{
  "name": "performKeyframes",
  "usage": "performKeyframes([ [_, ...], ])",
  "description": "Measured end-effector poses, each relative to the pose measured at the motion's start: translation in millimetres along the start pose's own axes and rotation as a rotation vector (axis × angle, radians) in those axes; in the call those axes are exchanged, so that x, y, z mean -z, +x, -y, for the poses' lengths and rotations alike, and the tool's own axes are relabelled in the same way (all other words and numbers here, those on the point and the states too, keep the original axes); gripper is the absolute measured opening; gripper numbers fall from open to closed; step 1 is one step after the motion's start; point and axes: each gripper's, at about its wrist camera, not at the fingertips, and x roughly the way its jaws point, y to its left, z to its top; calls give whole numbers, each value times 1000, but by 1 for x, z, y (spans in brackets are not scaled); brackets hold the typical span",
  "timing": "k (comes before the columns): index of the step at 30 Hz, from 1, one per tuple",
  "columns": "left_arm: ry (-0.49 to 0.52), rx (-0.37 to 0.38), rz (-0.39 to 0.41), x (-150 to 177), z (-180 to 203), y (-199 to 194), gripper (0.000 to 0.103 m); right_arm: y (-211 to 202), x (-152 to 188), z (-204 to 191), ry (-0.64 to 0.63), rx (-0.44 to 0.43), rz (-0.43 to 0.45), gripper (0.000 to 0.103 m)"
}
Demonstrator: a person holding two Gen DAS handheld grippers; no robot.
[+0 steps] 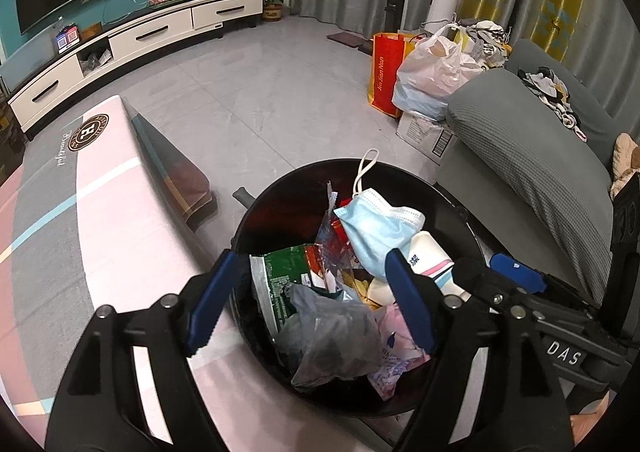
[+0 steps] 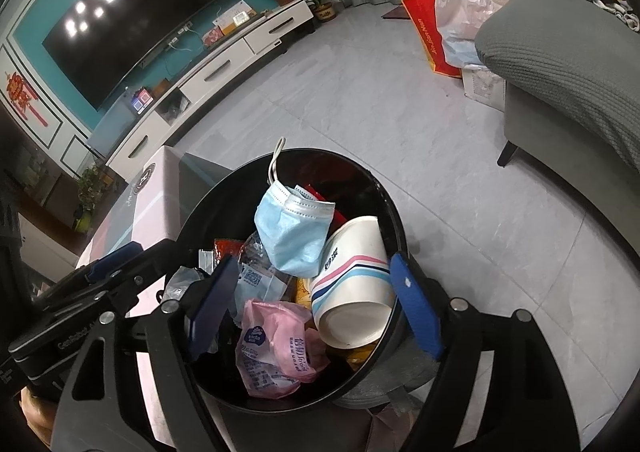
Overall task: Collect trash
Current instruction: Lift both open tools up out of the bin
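A black round trash bin [image 1: 280,188] [image 2: 384,188] stands by the table and holds trash: a blue face mask [image 1: 376,232] [image 2: 292,232], a striped paper cup [image 1: 430,256] [image 2: 352,288], a green wrapper [image 1: 280,276], a grey plastic bag [image 1: 336,328] and a pink tissue pack [image 2: 276,348]. My left gripper [image 1: 310,300] is open and empty above the bin. My right gripper [image 2: 316,304] is open and empty above the bin too; its blue finger [image 1: 516,272] shows at the right of the left wrist view.
A pink and grey table [image 1: 100,212] lies left of the bin. A grey sofa [image 1: 528,156] stands at the right, with plastic bags [image 1: 432,68], a red bag [image 1: 386,72] and a box beyond. A TV cabinet [image 1: 132,40] lines the far wall.
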Motion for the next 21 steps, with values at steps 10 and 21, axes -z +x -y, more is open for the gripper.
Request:
performKeyframes([
  [10,-12,-18,14,1,-6,-6,91,-2,0,0,-9,16,9,83],
  [21,-10,-86,41,4,-17,-18,99,-14,0,-8,-44,44,47,100],
])
